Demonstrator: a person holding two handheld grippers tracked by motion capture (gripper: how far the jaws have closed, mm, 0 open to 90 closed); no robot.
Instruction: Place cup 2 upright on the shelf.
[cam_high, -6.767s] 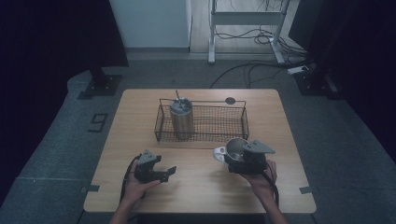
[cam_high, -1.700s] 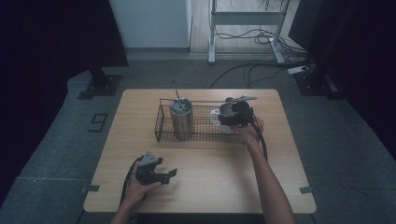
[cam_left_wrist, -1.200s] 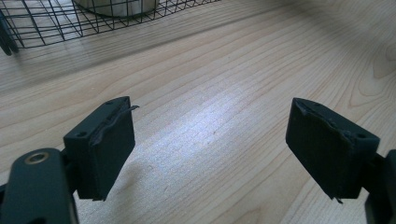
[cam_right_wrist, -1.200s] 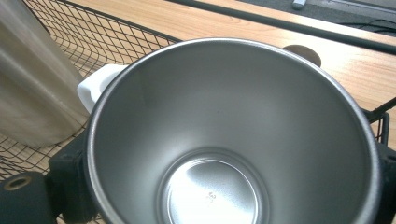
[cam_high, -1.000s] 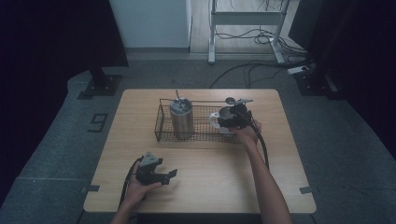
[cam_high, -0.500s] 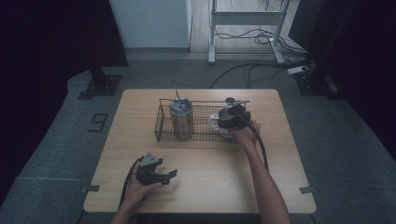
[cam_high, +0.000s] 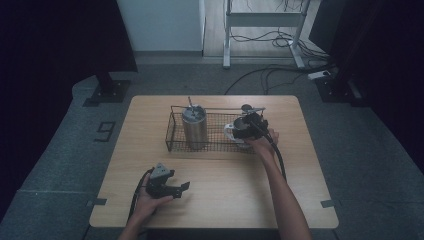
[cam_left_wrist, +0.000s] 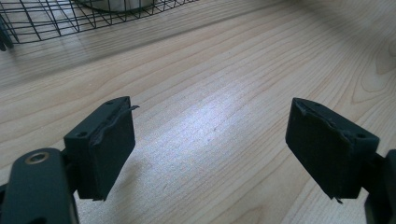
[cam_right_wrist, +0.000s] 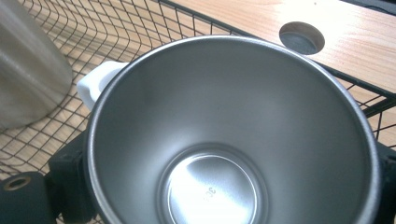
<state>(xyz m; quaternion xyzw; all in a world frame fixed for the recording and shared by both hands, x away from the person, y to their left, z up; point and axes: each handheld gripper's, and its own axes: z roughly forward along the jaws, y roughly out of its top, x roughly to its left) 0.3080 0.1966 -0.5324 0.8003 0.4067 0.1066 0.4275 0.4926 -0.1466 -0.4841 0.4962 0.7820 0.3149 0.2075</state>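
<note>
The right claw (cam_high: 246, 127) grips a steel cup (cam_right_wrist: 233, 135) over the wire basket (cam_high: 175, 135), beside the steel canister (cam_high: 194, 126). The cup looks light, rigid and slick; grip across its wall. The left claw (cam_left_wrist: 210, 154) gapes empty on the surface (cam_high: 225, 180).

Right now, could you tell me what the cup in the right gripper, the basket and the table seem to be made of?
The cup looks like brushed stainless steel: grey, soft reflections, a shiny base; its white handle may be plastic. The basket is thin black wire mesh, probably coated metal. The table shows light wood grain, either wood or a laminate.
</note>
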